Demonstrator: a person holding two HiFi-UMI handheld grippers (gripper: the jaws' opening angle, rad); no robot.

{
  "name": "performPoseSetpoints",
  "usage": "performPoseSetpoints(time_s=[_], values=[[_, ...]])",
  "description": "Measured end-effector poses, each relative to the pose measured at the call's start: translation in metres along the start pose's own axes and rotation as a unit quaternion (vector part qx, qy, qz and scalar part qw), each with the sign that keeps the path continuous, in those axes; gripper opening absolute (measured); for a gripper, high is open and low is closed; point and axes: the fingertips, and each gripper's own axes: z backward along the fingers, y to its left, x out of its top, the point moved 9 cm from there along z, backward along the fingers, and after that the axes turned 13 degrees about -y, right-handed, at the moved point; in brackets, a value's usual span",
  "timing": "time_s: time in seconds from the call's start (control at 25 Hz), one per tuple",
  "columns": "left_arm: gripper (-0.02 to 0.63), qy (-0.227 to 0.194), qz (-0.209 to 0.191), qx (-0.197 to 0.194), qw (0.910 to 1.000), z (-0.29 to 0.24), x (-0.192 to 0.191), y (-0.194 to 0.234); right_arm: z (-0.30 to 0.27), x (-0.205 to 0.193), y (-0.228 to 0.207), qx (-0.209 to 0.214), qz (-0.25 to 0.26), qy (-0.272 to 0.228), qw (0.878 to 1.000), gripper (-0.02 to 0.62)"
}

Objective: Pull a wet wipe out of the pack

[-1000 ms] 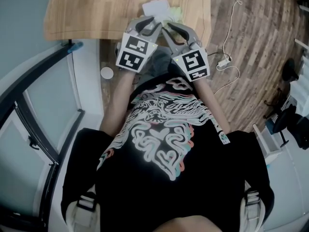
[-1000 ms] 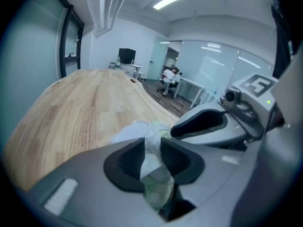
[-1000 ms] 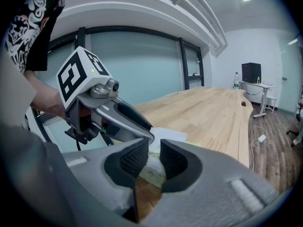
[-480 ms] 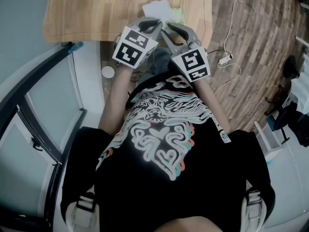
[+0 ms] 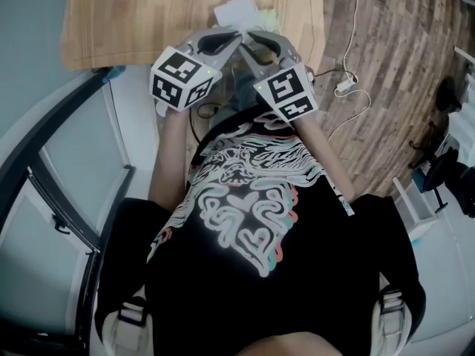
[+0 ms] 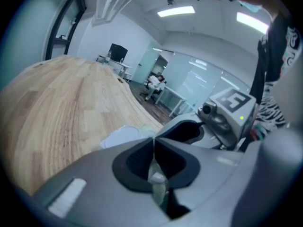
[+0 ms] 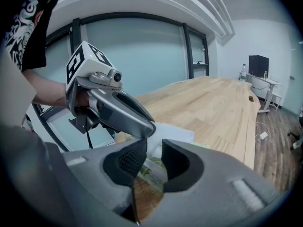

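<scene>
The wet wipe pack [image 5: 239,11], white with a green edge, lies near the front edge of the wooden table [image 5: 133,21]. My left gripper [image 5: 234,37] reaches it from the left. Its jaws are closing, pads pressed together in the left gripper view [image 6: 154,148] with a thin pale strip [image 6: 157,178] from the pack pinched between them. My right gripper [image 5: 256,40] is beside it, open. In the right gripper view [image 7: 154,148] the pack [image 7: 177,134] lies just under and beyond its jaws, which press on nothing. The left fingers [image 7: 123,110] end right above the pack.
The table's front edge runs just under both grippers. A wood floor with a white cable and plug [image 5: 345,87] lies to the right, and a glass partition frame [image 5: 44,162] to the left. Office desks and a monitor [image 6: 117,53] stand far behind.
The left gripper's marker cube swung left and down as the gripper tilted, and its jaws closed on the strip. The right gripper stayed at the pack, jaws a little wider.
</scene>
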Motion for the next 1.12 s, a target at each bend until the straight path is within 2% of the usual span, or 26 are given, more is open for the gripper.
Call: performPoseSetpoints(time_s=[0.28,0.48,1.12], values=[[-0.003,-0.011,0.003,-0.010,0.9999,-0.0007,-0.0017,-0.0040,-0.0024,-0.0019,-0.0003,0.014,0.003,0.009,1.000,0.089],[-0.003,-0.029,0.022,-0.009,0.9993,0.0010,-0.0052,-0.0038,-0.0044,-0.0029,0.0025,0.020,0.010,0.008,1.000,0.031],[-0.003,-0.049,0.033,0.010,0.9982,0.0079,-0.0037,-0.0056,-0.0033,-0.0037,0.0002,0.039,0.001,0.005,0.999,0.018]])
